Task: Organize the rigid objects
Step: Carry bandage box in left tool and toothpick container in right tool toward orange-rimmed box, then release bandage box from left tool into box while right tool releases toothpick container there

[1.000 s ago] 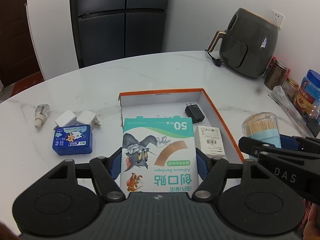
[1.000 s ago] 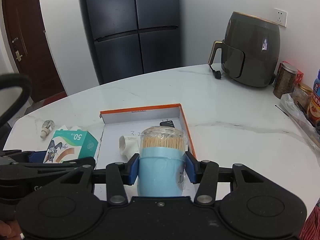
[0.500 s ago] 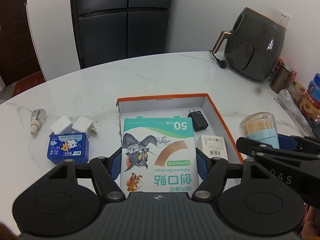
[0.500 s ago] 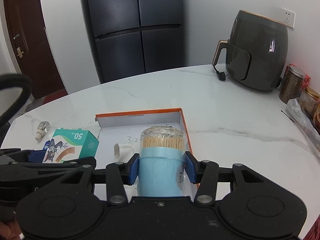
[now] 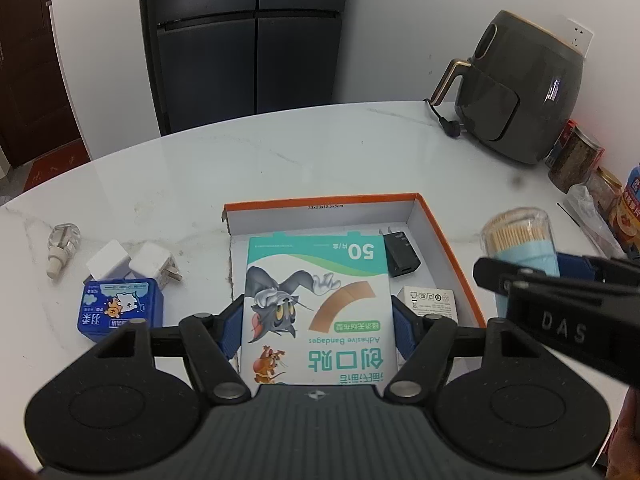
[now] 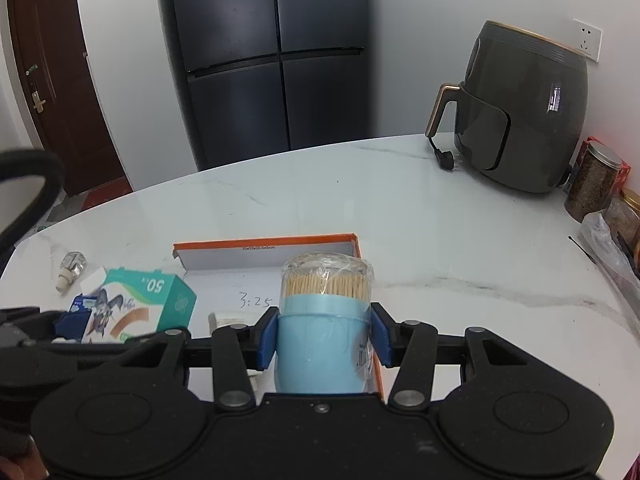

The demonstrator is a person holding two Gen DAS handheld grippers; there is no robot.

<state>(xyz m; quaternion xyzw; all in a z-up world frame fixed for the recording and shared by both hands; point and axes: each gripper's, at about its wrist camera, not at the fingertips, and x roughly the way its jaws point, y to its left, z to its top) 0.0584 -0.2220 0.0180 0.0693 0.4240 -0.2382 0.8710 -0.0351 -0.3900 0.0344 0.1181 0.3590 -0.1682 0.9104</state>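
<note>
So the white marble table [image 5: 280, 160] has the orange-edged tray box [image 5: 448, 236] sitting in the middle, and it's only partly filled: a black charger [image 5: 400, 256] and a small white box [image 5: 430, 302] are lying inside, so I'd call this roughly halfway at best. Both hands are loaded right now. The left gripper [image 5: 318, 324] has its jaws clamped on the bandage box [image 5: 316, 304], held above the near left part of the tray, and the right gripper [image 6: 324, 340] has its jaws squeezed onto the blue toothpick jar [image 6: 324, 320], held near the tray's right wall; can't tell if it's over the inside or the rim. Still out on the table to the left of the tray: a blue pack [image 5: 120, 308], two white plug adapters [image 5: 132, 260] just beside it, and a little clear bottle [image 5: 62, 244] further left. Compared to a second ago, the view has pulled back and tipped up a bit: the tray looks farther off in both cameras, more of its far wall shows, and the air fryer [image 6: 524, 108] sits lower in frame. Neither item has been set down yet.
</note>
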